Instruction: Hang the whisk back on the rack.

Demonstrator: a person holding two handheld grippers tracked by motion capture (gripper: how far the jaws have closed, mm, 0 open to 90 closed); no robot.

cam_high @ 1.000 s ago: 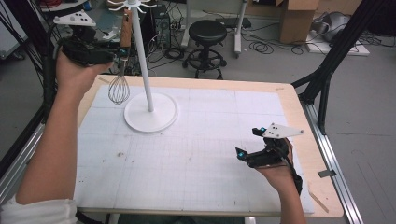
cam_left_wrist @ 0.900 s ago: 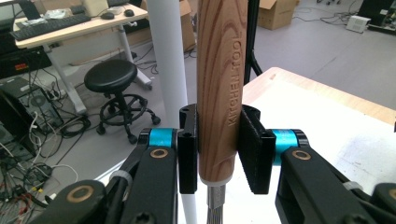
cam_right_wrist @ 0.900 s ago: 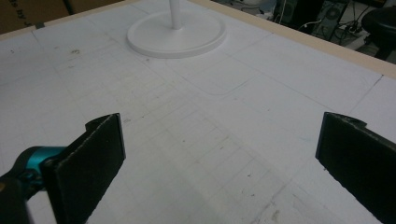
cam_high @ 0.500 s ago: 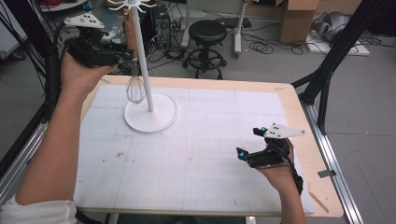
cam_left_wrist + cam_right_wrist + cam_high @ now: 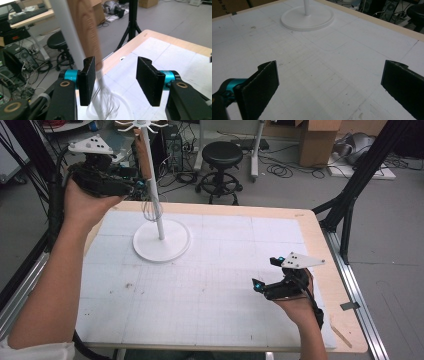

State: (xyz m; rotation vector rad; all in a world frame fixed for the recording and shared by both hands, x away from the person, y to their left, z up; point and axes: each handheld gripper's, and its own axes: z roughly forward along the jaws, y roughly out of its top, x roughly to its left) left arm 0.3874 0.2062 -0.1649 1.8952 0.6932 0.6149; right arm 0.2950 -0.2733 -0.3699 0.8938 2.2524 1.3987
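My left gripper [image 5: 116, 82] has just been opening, and the whisk [image 5: 93, 53] now hangs upright from the stand [image 5: 161, 240], its handle still against my left pad. My right gripper [image 5: 272, 276] rests open, well apart across the table [image 5: 310, 227].

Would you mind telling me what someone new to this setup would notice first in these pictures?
Most striking is the whisk with a wooden handle, hanging beside the pole of the white stand at the table's far left. The left gripper is raised next to it; its jaws have just been opening, one pad beside the handle. The right gripper rests open at the near right of the white table.
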